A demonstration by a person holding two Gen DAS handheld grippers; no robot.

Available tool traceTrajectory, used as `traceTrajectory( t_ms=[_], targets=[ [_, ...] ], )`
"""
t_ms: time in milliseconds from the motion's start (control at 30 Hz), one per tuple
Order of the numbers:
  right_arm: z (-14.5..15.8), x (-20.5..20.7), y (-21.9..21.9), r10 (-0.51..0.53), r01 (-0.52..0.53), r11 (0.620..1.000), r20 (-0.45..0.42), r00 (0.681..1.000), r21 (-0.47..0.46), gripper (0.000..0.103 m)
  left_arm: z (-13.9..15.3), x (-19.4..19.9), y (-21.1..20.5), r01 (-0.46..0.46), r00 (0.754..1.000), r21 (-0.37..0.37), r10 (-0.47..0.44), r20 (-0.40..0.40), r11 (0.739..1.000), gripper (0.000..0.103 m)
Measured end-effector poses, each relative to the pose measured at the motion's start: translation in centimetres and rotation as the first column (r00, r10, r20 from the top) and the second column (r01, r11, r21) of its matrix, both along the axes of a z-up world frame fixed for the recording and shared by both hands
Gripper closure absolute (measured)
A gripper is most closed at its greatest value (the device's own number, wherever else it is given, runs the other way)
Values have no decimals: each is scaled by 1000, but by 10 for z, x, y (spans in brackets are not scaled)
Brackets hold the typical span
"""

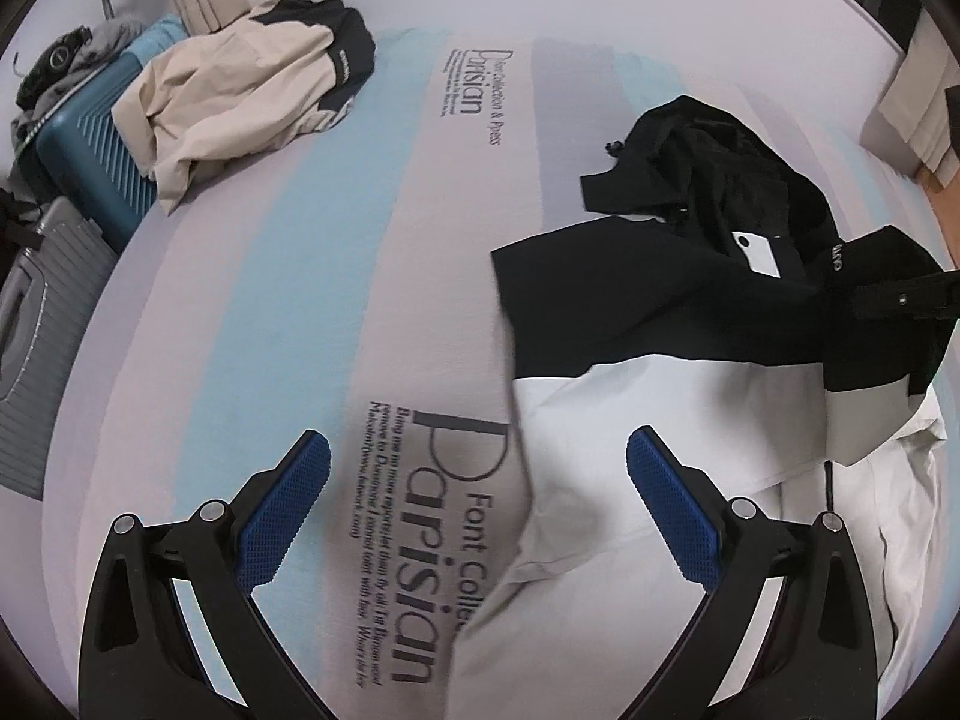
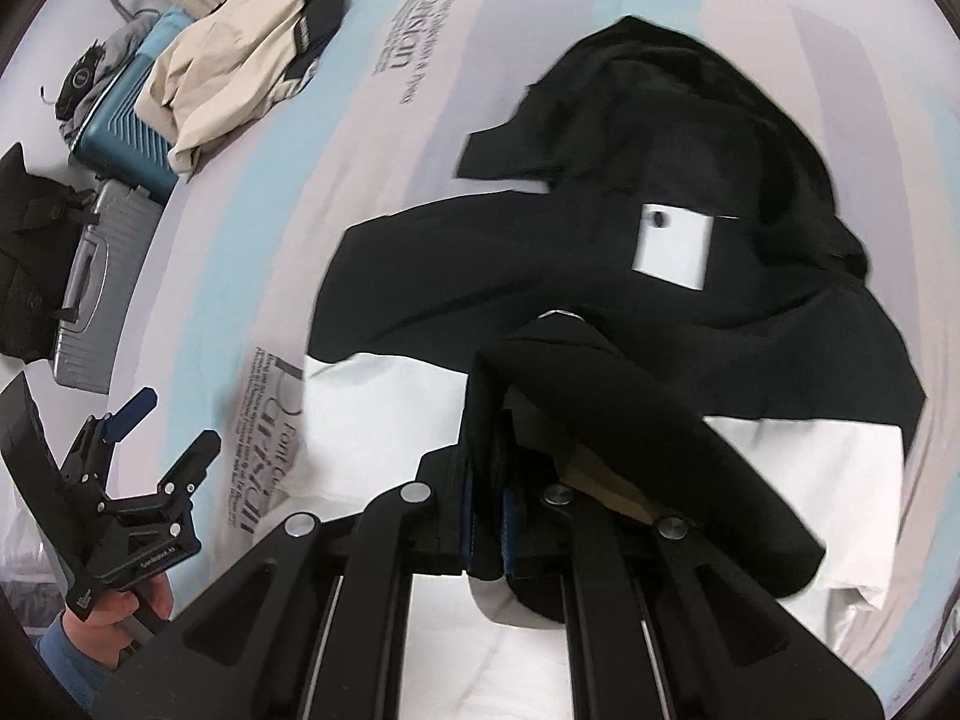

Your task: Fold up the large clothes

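A black-and-white jacket (image 1: 690,324) (image 2: 600,276) lies spread on the striped bed sheet (image 1: 336,276), with a white label (image 2: 672,246) on its black part. My right gripper (image 2: 487,516) is shut on a black sleeve (image 2: 636,420) of that jacket, which drapes over its fingers above the white part. My left gripper (image 1: 477,468) hangs open over the sheet's printed lettering, just left of the jacket's white hem, with nothing between its blue pads (image 1: 288,510). The right wrist view shows the left gripper (image 2: 165,420) at lower left, held by a hand (image 2: 144,600).
A beige-and-black jacket (image 1: 252,96) (image 2: 240,48) lies bunched at the bed's far left corner. Beside the bed stand a teal suitcase (image 1: 96,138) (image 2: 126,126) and a grey suitcase (image 1: 42,312) (image 2: 90,276). A dark bag (image 2: 30,252) rests by the grey one.
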State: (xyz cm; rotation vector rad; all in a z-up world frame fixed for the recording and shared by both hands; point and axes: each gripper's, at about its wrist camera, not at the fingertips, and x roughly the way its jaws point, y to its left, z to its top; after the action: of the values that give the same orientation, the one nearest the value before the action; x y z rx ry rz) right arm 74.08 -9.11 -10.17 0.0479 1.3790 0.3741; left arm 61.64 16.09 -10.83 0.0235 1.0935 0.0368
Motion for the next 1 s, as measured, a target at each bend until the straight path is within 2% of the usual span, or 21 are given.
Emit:
traceTrajectory(
  t_ms=[300, 633, 767, 867, 1000],
  targets=[
    [-35, 18, 63, 8, -10, 1000, -41, 999, -30, 97, -12, 10, 50, -5, 1000, -9, 5, -12, 1000, 6],
    [-70, 31, 112, 19, -24, 998, -82, 996, -62, 94, -25, 24, 80, -22, 1000, -28, 21, -11, 999, 6],
    [-74, 33, 126, 20, -25, 998, -85, 996, -61, 85, -27, 25, 88, -20, 1000, -28, 20, -6, 999, 6],
    [-74, 32, 133, 16, -20, 999, -84, 996, -46, 69, -26, 26, 95, -31, 1000, -33, 31, -2, 999, 6],
    [-67, 28, 140, 10, -11, 1000, -75, 997, -19, 57, -23, 25, 102, -39, 999, -36, 39, 1, 999, 6]
  ],
)
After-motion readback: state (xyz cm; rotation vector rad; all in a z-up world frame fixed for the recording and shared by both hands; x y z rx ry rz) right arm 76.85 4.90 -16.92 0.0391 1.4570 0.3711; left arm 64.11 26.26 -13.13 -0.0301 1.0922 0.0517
